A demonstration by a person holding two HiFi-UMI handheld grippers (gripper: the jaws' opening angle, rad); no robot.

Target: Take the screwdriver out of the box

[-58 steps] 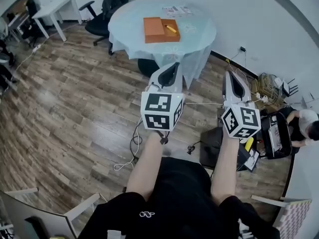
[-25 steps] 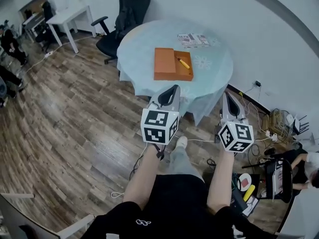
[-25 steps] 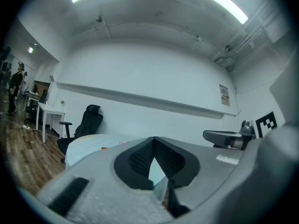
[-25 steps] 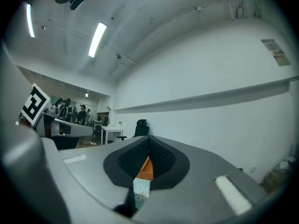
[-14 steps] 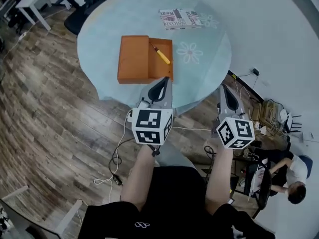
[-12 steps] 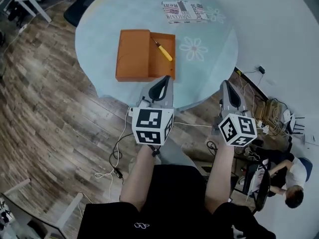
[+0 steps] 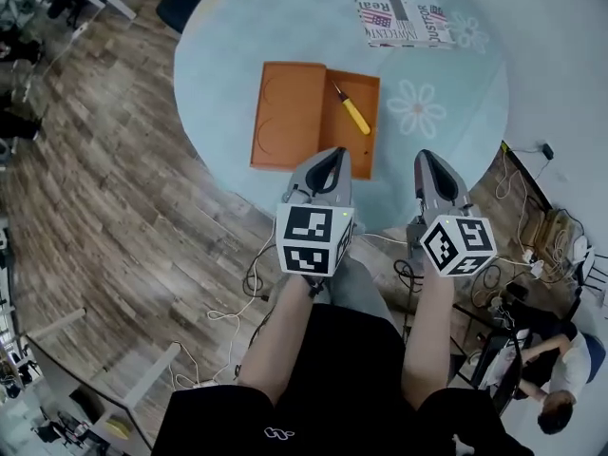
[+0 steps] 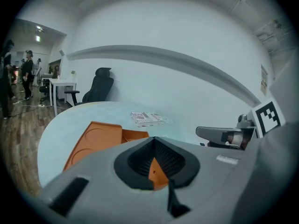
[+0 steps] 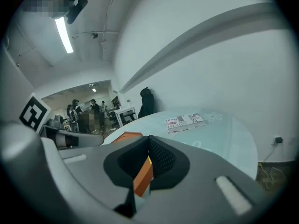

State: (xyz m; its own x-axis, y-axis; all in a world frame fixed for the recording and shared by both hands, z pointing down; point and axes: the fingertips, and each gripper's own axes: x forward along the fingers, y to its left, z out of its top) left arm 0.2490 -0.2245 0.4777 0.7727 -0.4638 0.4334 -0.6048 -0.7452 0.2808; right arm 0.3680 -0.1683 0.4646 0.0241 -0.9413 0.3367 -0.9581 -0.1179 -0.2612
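Note:
An orange box (image 7: 351,122) lies open on the round pale-blue table (image 7: 228,46), with its lid (image 7: 290,112) flat to the left. The yellow-handled screwdriver (image 7: 353,114) lies slantwise in the tray. My left gripper (image 7: 334,153) is shut and empty, its tips over the box's near edge. My right gripper (image 7: 426,157) is shut and empty too, just right of the box above the cloth. In the left gripper view the box (image 8: 100,141) sits close ahead. In the right gripper view a corner of the box (image 9: 126,136) shows left of the tips.
A printed book (image 7: 407,19) lies at the table's far side. Cables (image 7: 237,302) trail over the wood floor to the left. A person (image 7: 546,411) sits low at the right among cords and equipment. A black office chair (image 8: 100,83) stands beyond the table.
Both grippers came forward and down from over the floor to the table's near edge by the box. The table and box now fill more of the head view. Both stayed shut.

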